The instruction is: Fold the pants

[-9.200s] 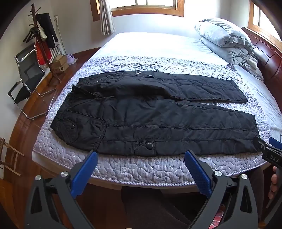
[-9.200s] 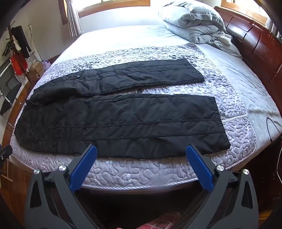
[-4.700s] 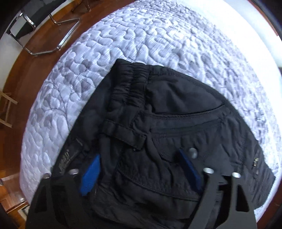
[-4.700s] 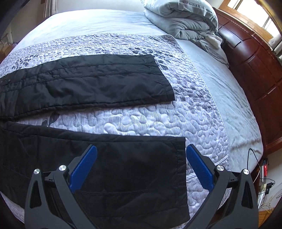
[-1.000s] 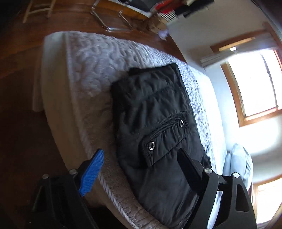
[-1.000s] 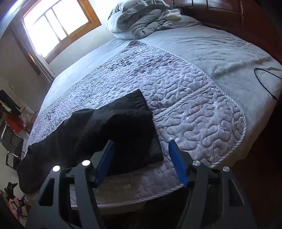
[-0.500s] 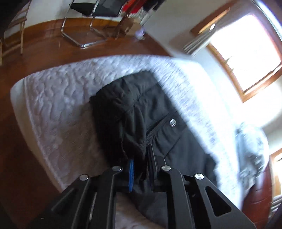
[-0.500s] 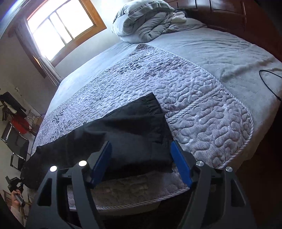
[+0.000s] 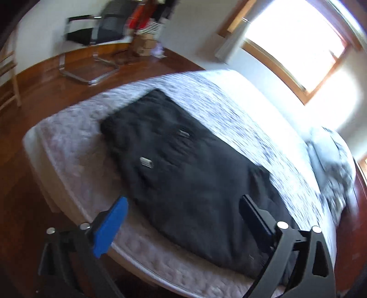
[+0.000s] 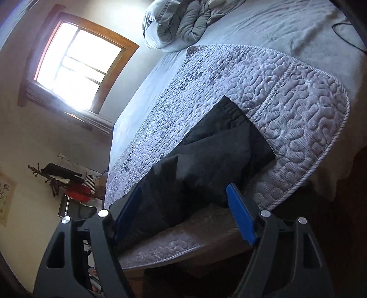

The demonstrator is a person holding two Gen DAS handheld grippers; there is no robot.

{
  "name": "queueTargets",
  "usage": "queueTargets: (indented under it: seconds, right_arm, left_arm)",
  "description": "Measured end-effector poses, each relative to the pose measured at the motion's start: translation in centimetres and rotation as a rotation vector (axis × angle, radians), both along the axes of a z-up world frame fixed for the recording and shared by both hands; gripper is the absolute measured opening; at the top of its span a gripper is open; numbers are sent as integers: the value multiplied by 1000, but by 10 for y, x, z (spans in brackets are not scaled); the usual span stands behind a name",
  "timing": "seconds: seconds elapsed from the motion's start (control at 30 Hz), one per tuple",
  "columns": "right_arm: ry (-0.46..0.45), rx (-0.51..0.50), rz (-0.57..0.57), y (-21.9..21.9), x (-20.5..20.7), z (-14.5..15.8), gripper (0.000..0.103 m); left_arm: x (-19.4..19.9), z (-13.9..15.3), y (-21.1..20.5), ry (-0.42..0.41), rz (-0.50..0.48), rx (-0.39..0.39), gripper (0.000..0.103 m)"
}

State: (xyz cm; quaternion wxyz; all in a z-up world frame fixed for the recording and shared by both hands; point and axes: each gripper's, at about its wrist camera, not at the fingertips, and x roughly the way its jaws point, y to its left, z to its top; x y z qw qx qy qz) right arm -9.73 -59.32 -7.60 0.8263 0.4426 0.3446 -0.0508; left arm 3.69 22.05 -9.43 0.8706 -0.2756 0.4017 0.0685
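The black quilted pants [image 9: 183, 178] lie on the quilted bedspread [image 9: 73, 146], folded lengthwise with one leg over the other. The waist end with two metal snaps is at the left in the left wrist view. My left gripper [image 9: 183, 220] is open, hovering above the near edge of the pants and holding nothing. In the right wrist view the leg cuffs [image 10: 229, 146] lie near the quilt's corner, the top leg rumpled and askew. My right gripper [image 10: 183, 215] is open over the cuff end, just off the bed's edge, and empty.
The bed [image 10: 298, 29] has a grey duvet [image 10: 183, 20] piled at its head. A metal-framed chair [image 9: 91, 41] and a coat rack [image 10: 64, 178] stand on the wooden floor [image 9: 45, 87] beyond the bed's left side. A cable [image 10: 348, 34] lies on the sheet.
My left gripper was shut on the waist end half a second ago; it is now open and drawn back. My right gripper stays open and has tilted, closer to the cuffs.
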Motion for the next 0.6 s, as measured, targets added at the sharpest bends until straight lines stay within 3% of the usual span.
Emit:
queueTargets:
  seconds: [0.13, 0.2, 0.23, 0.4, 0.6]
  right_arm:
    - [8, -159, -158, 2, -23, 27, 73]
    - [-23, -183, -158, -1, -33, 45, 81]
    - [-34, -161, -133, -3, -35, 49, 85]
    - [-66, -16, -19, 11, -30, 46, 85]
    - [92, 234, -64, 7, 7, -33, 87]
  left_arm:
    - [9, -3, -39, 45, -97, -29, 99]
    - [15, -9, -52, 56, -131, -29, 99]
    - [20, -14, -59, 71, -141, -17, 99]
    - [34, -34, -73, 123, -143, -9, 99]
    - [37, -45, -79, 163, -156, 1, 99]
